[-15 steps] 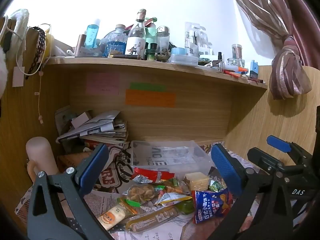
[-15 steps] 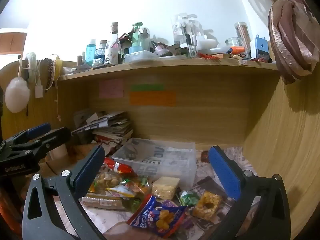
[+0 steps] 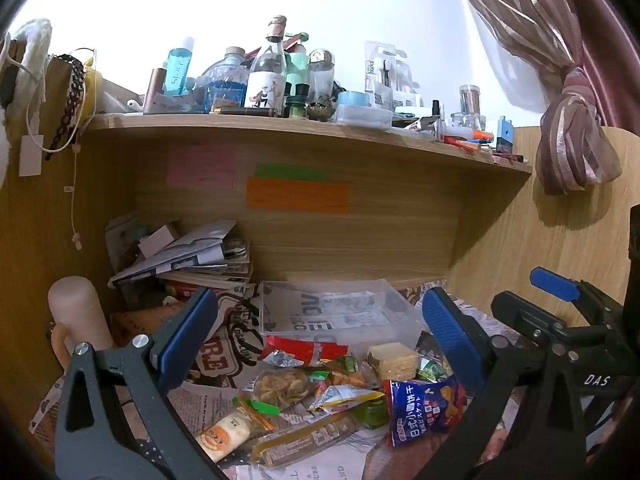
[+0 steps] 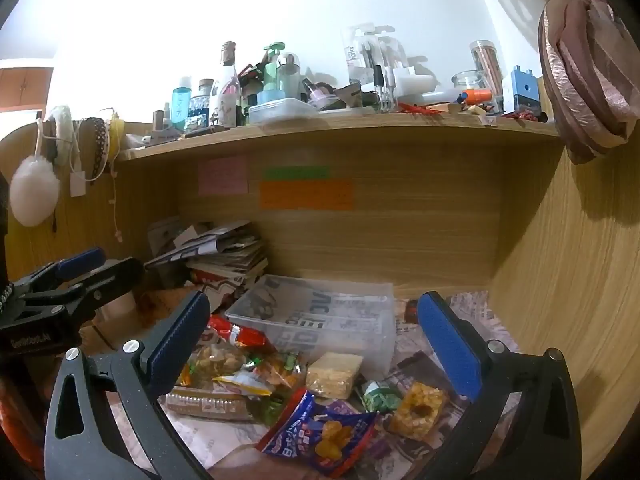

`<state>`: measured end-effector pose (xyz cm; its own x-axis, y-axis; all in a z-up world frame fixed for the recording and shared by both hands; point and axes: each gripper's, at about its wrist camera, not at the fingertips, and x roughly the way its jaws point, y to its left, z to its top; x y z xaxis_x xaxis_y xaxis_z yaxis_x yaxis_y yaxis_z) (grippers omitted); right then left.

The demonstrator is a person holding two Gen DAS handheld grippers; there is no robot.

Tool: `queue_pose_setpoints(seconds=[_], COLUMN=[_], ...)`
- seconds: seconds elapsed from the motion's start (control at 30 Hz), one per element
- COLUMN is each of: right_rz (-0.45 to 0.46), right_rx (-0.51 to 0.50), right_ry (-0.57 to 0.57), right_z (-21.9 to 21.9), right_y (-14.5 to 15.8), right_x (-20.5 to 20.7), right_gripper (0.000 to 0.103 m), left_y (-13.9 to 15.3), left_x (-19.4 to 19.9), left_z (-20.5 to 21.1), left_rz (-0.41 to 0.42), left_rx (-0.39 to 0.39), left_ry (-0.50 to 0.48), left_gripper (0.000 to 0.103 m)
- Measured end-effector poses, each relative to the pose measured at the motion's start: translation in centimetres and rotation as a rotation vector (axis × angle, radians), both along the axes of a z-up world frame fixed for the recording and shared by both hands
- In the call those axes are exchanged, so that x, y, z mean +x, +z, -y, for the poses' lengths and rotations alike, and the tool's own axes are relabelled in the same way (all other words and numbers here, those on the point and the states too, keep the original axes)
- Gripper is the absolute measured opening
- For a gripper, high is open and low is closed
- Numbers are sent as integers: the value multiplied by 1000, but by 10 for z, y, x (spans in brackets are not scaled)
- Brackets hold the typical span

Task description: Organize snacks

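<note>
Left wrist view: the left gripper (image 3: 320,344) hangs with jaws wide, empty, above snack packets (image 3: 320,396) heaped before a clear bin (image 3: 340,312).

Right wrist view: the right gripper (image 4: 312,344) likewise gapes empty over them.

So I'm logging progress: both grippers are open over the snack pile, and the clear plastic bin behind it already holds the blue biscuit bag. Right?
Not quite. The clear plastic bin holds no snacks; the blue biscuit bag lies on the newspaper in front of the pile, as the right wrist view shows. The rest stands: the left gripper and right gripper are both open over the snack pile.
</note>
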<state>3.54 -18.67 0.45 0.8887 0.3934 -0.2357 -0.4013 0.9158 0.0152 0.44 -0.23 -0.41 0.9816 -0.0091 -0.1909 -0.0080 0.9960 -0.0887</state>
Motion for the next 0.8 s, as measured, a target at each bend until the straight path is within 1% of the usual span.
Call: queue_pose_setpoints(seconds=[0.8], right_rz=[11], right_rx=[-1], right_ry=[0], right_z=[-1], right_y=[-1], right_x=[1], right_gripper=[103], left_y=[2], left_x=[0], left_z=[-1], left_rz=[3], left_rx=[6], left_ry=[7], left_gripper=[103])
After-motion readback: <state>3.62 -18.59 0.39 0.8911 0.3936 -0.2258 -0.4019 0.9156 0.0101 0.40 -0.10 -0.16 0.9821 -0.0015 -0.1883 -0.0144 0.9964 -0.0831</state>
